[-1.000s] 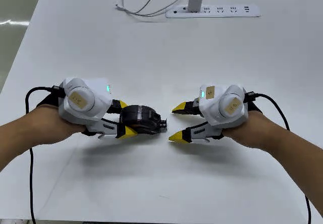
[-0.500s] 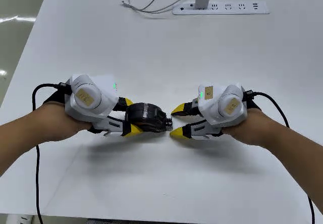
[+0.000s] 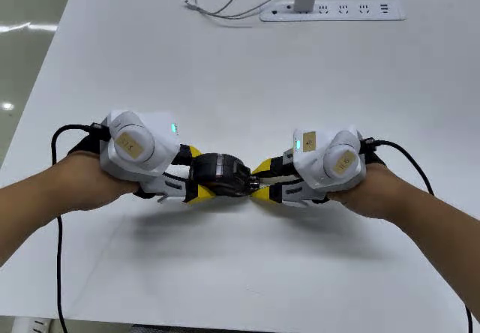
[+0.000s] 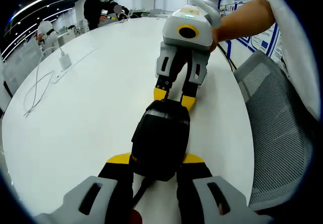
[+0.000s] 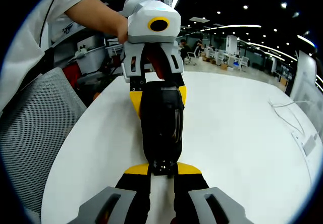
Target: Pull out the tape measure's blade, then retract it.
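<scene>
L tongs [image 3: 195, 173] clench rounded black tape measure [image 3: 221, 175]; R tongs [image 3: 261, 180] pinch its tip.

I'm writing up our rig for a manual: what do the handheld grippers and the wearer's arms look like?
The left gripper and right gripper match: white rounded housings, grey jaws tipped yellow, a tan sticker, a green light, a trailing black cable. Forearms bare; a white short sleeve above.

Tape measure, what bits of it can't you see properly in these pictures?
- Hook tip: in the head view the right gripper fingers cover it; the right gripper view leaves unclear whether they pinch it.
- Back end of the tape measure: left gripper view, wedged between the left gripper fingers.
- Blade: wound inside the case, so its numbers are hidden.
</scene>
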The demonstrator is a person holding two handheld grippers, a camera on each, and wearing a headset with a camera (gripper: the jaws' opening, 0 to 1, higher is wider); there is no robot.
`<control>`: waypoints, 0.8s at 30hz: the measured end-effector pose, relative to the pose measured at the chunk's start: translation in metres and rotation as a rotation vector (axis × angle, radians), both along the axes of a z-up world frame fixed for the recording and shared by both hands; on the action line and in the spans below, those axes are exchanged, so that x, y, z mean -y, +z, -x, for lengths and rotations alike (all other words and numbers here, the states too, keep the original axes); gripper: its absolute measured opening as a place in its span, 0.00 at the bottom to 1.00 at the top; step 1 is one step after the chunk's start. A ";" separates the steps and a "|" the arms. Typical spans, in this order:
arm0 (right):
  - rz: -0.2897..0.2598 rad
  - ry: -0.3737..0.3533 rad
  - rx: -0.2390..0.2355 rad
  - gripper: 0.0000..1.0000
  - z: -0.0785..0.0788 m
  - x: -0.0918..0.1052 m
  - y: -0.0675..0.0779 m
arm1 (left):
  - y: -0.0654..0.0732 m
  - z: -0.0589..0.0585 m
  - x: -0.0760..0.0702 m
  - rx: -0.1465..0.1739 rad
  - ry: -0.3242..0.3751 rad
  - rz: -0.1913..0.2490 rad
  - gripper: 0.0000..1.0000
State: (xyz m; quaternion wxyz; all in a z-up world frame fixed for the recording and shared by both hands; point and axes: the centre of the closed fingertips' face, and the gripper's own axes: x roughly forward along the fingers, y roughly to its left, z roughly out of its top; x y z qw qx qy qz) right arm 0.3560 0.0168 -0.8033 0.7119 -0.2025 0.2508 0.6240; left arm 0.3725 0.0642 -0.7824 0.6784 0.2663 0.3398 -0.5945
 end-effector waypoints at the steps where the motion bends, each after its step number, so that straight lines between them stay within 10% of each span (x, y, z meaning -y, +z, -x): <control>1: 0.000 0.002 0.002 0.14 0.000 0.000 0.000 | 0.000 0.000 0.000 0.000 0.000 0.001 0.28; 24: 0.004 0.003 0.019 0.09 0.000 0.003 0.001 | 0.000 0.002 -0.001 0.023 -0.030 -0.011 0.27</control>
